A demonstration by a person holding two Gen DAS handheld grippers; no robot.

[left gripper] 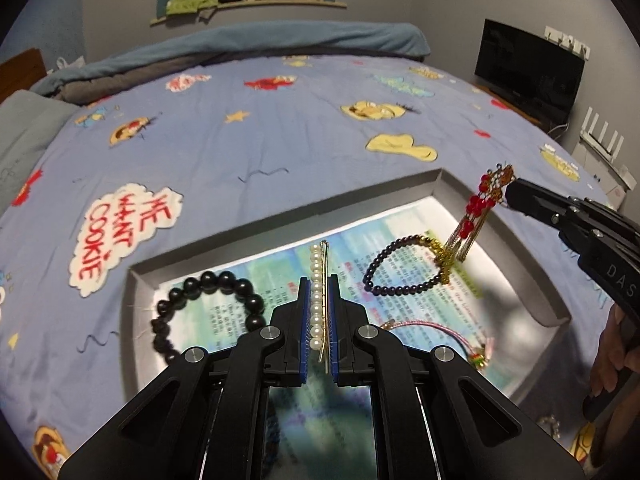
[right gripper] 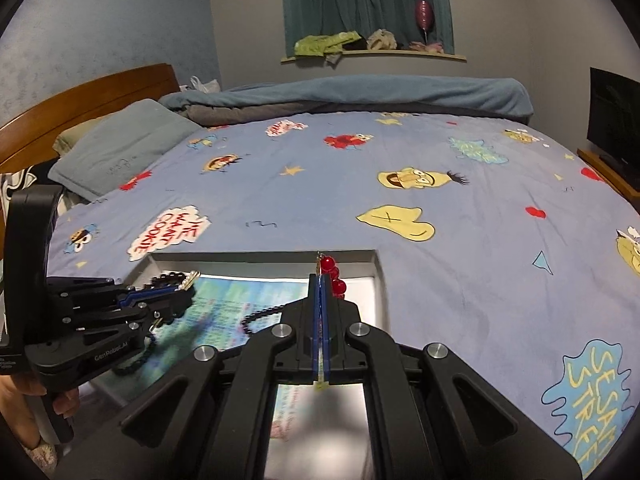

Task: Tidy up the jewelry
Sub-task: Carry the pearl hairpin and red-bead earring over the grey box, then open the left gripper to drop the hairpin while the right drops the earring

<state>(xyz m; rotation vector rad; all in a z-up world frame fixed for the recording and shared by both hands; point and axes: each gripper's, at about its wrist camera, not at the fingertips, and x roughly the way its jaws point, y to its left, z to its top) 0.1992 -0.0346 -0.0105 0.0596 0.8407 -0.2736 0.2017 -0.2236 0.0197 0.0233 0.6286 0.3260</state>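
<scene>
A shallow grey box lid point(left gripper: 452, 184) lined with a printed sheet lies on the bed. My left gripper point(left gripper: 320, 280) is shut on a pearl hairpin point(left gripper: 319, 300) and holds it over the box; it shows at the left of the right wrist view point(right gripper: 188, 284). My right gripper point(right gripper: 323, 280) is shut on a red-bead tassel ornament point(right gripper: 334, 276), which hangs over the box's far right corner in the left wrist view point(left gripper: 476, 208). In the box lie a black bead bracelet point(left gripper: 208, 284), a dark bracelet with gold beads point(left gripper: 400, 270) and a pink cord bracelet point(left gripper: 440, 330).
The box sits on a blue cartoon-print bedsheet point(left gripper: 260, 152). A pillow point(right gripper: 120, 148) and rolled blankets point(right gripper: 360, 96) lie at the bed's far side. A black monitor point(left gripper: 528, 68) stands at the right. A small item point(left gripper: 550, 424) lies on the sheet near the box's right corner.
</scene>
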